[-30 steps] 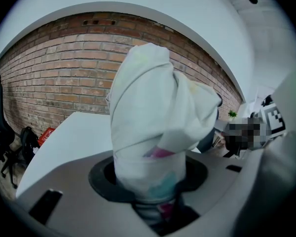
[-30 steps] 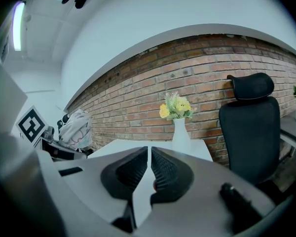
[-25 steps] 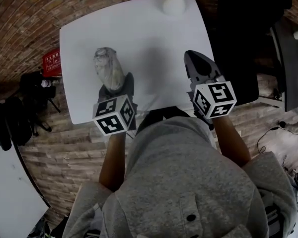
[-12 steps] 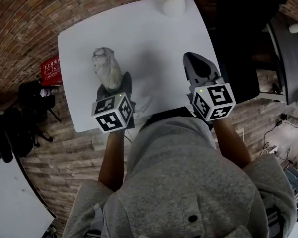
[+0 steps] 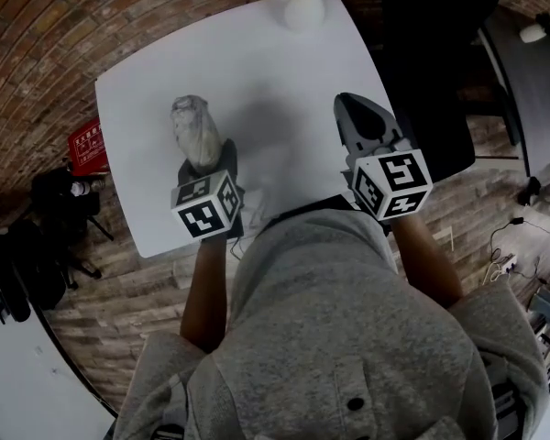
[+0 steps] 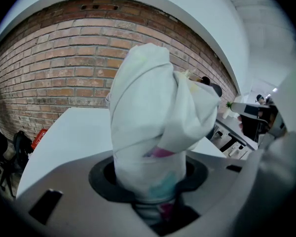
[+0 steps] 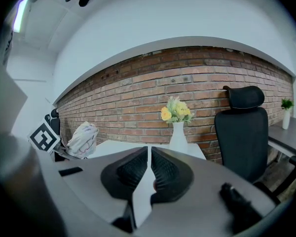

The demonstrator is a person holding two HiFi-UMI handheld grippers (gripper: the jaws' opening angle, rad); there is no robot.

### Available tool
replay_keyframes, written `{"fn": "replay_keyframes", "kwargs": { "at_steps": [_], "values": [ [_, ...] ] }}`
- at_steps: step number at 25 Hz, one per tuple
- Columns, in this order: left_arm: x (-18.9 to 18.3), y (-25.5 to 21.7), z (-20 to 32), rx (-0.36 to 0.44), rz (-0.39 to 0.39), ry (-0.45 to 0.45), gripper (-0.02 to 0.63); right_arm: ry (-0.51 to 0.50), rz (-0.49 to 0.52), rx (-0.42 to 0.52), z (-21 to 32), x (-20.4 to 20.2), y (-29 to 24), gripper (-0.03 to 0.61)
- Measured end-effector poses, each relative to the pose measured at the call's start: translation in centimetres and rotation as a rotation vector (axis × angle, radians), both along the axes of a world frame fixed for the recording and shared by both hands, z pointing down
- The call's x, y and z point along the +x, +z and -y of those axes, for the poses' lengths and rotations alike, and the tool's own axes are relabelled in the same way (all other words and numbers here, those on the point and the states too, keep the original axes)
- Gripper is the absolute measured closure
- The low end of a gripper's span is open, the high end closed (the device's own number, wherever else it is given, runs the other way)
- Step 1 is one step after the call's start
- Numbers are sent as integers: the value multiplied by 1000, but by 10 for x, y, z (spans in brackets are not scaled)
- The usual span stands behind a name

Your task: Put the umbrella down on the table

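Note:
A folded white umbrella (image 5: 198, 134) with faint coloured print sticks out of my left gripper (image 5: 204, 161), whose jaws are shut on its lower end. It hangs over the left part of the white table (image 5: 257, 71). In the left gripper view the umbrella (image 6: 155, 132) fills the middle, rising from between the jaws. In the right gripper view the umbrella (image 7: 82, 138) shows at the left. My right gripper (image 5: 356, 115) hovers over the table's right edge, its jaws closed together with nothing between them. Its ribbed pads (image 7: 133, 169) nearly touch.
A white vase with yellow flowers (image 5: 302, 5) stands at the table's far edge. A black office chair (image 7: 242, 132) stands right of the table. A red box (image 5: 86, 143) and dark gear lie on the brick floor to the left. A brick wall (image 7: 138, 102) is behind.
My left gripper has sunk a little toward the table with the umbrella still in it. My right gripper has stayed in place.

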State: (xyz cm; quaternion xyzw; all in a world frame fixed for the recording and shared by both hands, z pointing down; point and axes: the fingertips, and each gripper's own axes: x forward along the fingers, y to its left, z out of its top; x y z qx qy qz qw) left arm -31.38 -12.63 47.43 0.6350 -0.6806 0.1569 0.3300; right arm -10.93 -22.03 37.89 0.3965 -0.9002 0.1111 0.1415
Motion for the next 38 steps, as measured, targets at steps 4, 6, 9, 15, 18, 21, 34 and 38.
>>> {"fn": "replay_keyframes", "kwargs": {
  "at_steps": [4,6,9,15,18,21,34,38],
  "values": [
    [2,14,3,-25,10,9,407,8,-5,-2,0,5,2,545],
    [2,23,5,-34,14,18,405,14,-6,-4,0,6,3,545],
    [1,37,5,-62,13,23,405,16,-8,-4,0,6,3,545],
    [-4,57,9,-109,15,24,405,22,-13,-1,7,5,2,545],
    [-6,67,11,-130,19,27,405,21,-19,-1,9,3,2,545],
    [-9,77,11,-156,21,31,405,22,-22,-3,11,0,2,545],
    [-12,116,16,-331,0,37,402,37,-28,2,15,4,2,545],
    [-13,126,12,-378,-18,36,400,45,-21,1,14,6,1,545]
  ]
}}
